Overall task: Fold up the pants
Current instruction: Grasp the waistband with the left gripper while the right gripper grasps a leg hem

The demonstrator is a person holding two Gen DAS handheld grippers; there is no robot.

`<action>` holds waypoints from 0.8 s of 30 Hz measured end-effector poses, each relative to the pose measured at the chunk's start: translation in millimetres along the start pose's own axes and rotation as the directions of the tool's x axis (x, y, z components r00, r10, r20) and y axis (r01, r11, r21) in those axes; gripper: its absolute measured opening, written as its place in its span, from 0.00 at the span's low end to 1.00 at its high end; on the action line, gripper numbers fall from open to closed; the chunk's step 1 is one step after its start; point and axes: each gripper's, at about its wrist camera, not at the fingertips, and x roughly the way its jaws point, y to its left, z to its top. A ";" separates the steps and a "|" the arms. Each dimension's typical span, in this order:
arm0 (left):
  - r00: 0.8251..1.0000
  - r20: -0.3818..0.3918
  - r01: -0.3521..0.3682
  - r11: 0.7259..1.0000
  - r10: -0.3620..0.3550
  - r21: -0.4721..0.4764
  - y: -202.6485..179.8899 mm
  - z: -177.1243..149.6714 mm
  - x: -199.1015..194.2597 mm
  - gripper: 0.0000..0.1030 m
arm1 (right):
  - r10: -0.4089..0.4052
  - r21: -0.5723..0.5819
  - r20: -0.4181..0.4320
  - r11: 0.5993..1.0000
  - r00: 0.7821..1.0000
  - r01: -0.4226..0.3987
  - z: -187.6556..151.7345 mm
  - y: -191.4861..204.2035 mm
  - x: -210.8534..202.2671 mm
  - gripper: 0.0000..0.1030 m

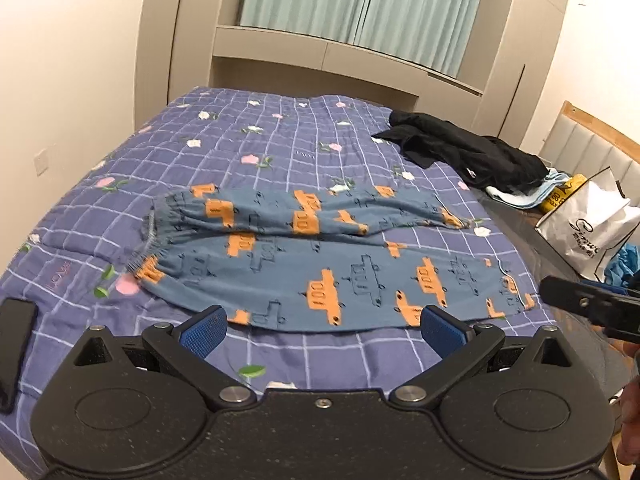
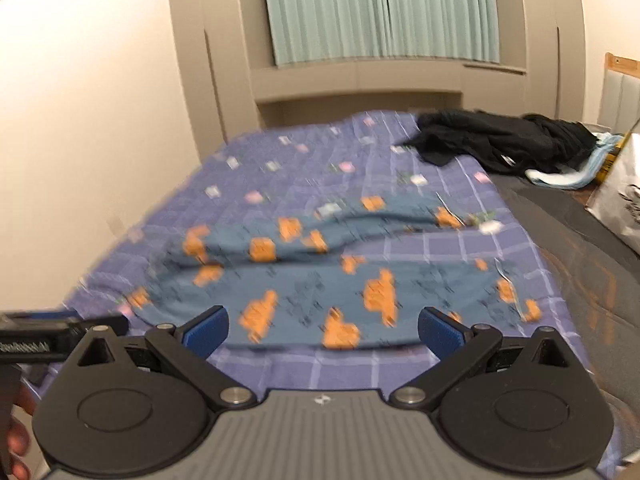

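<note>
A bed (image 1: 248,148) is filling most of both views, its purple checked cover with small flowers lying fairly smooth. Beige cupboards (image 1: 176,28) and pale green curtains (image 1: 360,4) are standing behind it. The pants (image 1: 320,256) (blue, printed with orange vehicles) are lying flat across the near part of the bed, waistband toward the left and both legs stretching to the right, the far leg slightly rumpled. A heap of black clothes (image 1: 468,152) is sitting at the far right corner of the bed, well apart from the pants. A white paper bag (image 1: 592,224) is standing beside the bed on the right. A dark flat object (image 1: 16,344) is lying on the cover at the near left edge.

The left claw (image 1: 322,324) is hanging just short of the pants' near edge, its blue pads spread wide and gripping nothing. The right claw (image 2: 322,326) is also gaping wide and empty, by the same edge, though that view is blurred.
</note>
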 end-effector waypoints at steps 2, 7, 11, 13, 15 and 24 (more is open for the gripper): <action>0.999 0.016 -0.039 0.999 0.038 0.036 3.9 5.3 -1.0 1.00 | 0.038 -0.017 0.037 0.999 0.999 -0.038 0.3 -0.8 0.7 1.00; 0.997 0.028 -0.072 0.995 0.070 0.074 31.1 32.1 5.7 1.00 | 0.078 -0.152 -0.001 0.985 0.997 -0.077 7.9 4.9 12.3 1.00; 0.996 -0.013 -0.086 0.991 0.087 0.106 65.5 67.1 33.6 1.00 | 0.091 -0.333 -0.019 0.939 0.996 -0.092 28.6 18.2 29.9 1.00; 0.990 -0.033 -0.135 0.983 0.140 0.123 85.5 83.2 56.8 1.00 | 0.103 -0.413 -0.081 0.902 0.991 -0.128 39.1 24.7 49.6 1.00; 0.978 -0.059 -0.190 0.973 0.199 0.135 106.1 98.7 83.1 1.00 | 0.113 -0.474 -0.128 0.865 0.985 -0.161 51.8 29.0 73.9 1.00; 0.991 -0.116 0.102 0.945 -0.069 0.311 167.9 161.8 199.4 0.99 | 0.277 -0.598 -0.233 0.715 0.932 -0.362 130.1 29.8 199.4 1.00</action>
